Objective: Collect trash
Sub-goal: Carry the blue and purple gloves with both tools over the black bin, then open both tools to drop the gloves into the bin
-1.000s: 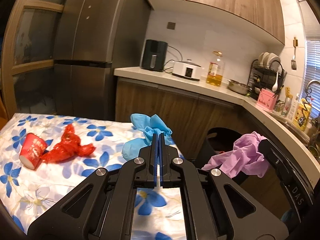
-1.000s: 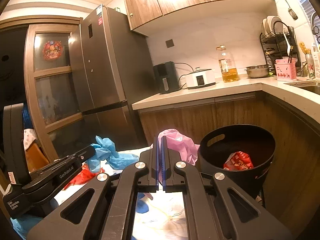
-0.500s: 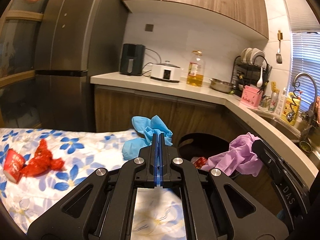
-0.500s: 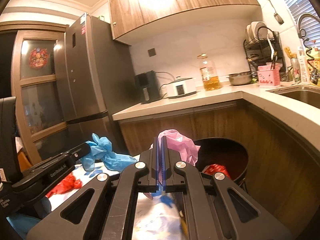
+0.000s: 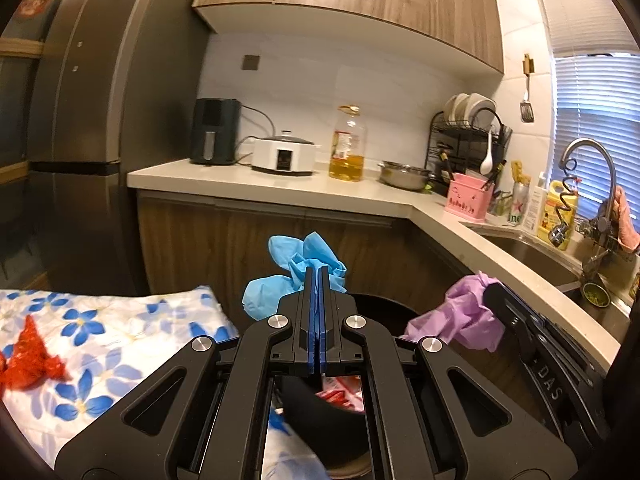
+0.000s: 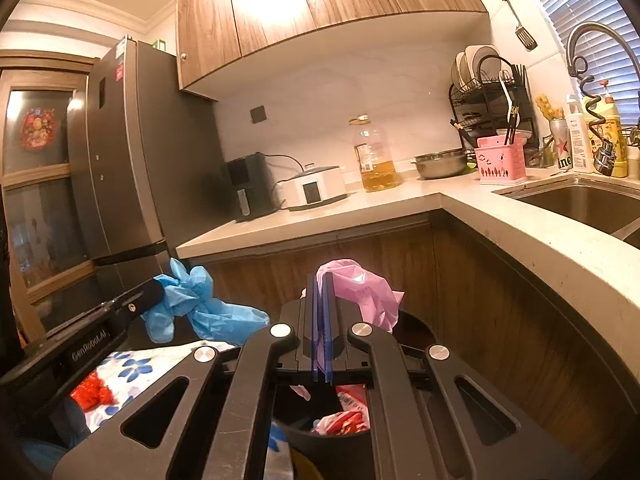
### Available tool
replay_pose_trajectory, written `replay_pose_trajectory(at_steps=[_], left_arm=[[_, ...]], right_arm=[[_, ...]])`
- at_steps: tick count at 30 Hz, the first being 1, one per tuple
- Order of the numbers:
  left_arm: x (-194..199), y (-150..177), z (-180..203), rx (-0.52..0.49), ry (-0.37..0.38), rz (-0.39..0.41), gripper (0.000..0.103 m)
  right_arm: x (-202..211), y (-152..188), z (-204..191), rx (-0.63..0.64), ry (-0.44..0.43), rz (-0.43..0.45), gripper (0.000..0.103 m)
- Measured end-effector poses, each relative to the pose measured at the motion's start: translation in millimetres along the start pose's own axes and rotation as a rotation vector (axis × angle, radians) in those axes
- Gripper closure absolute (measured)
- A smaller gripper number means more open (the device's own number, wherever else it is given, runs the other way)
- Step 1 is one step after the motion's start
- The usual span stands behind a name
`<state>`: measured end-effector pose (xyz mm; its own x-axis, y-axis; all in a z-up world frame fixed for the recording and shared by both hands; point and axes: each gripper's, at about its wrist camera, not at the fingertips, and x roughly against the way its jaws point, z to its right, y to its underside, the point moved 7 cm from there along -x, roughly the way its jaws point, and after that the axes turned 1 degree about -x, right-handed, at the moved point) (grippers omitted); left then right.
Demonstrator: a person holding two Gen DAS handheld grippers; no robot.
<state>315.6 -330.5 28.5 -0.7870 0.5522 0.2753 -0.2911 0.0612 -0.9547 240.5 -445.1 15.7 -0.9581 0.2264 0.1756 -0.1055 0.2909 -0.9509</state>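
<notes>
My left gripper (image 5: 316, 276) is shut on a crumpled blue glove (image 5: 292, 272) and holds it in the air near the rim of the black trash bin (image 5: 384, 312). The blue glove also shows in the right wrist view (image 6: 196, 300). My right gripper (image 6: 320, 280) is shut on a crumpled pink glove (image 6: 364, 292) above the same bin (image 6: 320, 436), which holds red wrappers (image 6: 344, 416). The pink glove shows in the left wrist view (image 5: 460, 316). A red crumpled wrapper (image 5: 28, 356) lies on the flowered tablecloth (image 5: 100, 332).
A wooden cabinet front (image 5: 240, 240) and white counter (image 5: 280, 188) stand behind the bin. The counter carries an air fryer (image 5: 214, 132), a cooker (image 5: 284, 156) and an oil bottle (image 5: 348, 144). A fridge (image 5: 100, 120) is at the left, a sink (image 6: 580, 204) at the right.
Both grippers have moved right and forward from over the table to the bin, each still holding its glove. The red cup has left the left view.
</notes>
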Motion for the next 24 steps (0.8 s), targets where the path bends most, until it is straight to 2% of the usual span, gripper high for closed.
replay_pose_trajectory(at_steps=[14, 16, 18, 21, 23, 24], left_arm=[[-53, 23, 20, -0.023, 0.051, -0.063, 0.102], [-58, 29, 22, -0.030, 0.058, -0.079, 0.102], [-62, 35, 22, -0.062, 0.036, -0.095, 0.099], [-67, 43, 18, -0.065, 0.028, -0.117, 0.079], [-66, 46, 11, -0.052, 0.012, -0.114, 0.055], [-65, 47, 7, -0.049, 0.003, -0.111, 0.053]], right_arm=[[-45, 10, 21, 0.013, 0.022, -0.067, 0.100], [-49, 12, 22, 0.013, 0.026, -0.075, 0.093], [-53, 14, 23, 0.026, 0.034, -0.082, 0.069], [-54, 17, 28, 0.033, 0.050, -0.082, 0.065], [-52, 18, 32, 0.024, 0.060, -0.083, 0.065], [-50, 19, 35, 0.019, 0.066, -0.084, 0.062]])
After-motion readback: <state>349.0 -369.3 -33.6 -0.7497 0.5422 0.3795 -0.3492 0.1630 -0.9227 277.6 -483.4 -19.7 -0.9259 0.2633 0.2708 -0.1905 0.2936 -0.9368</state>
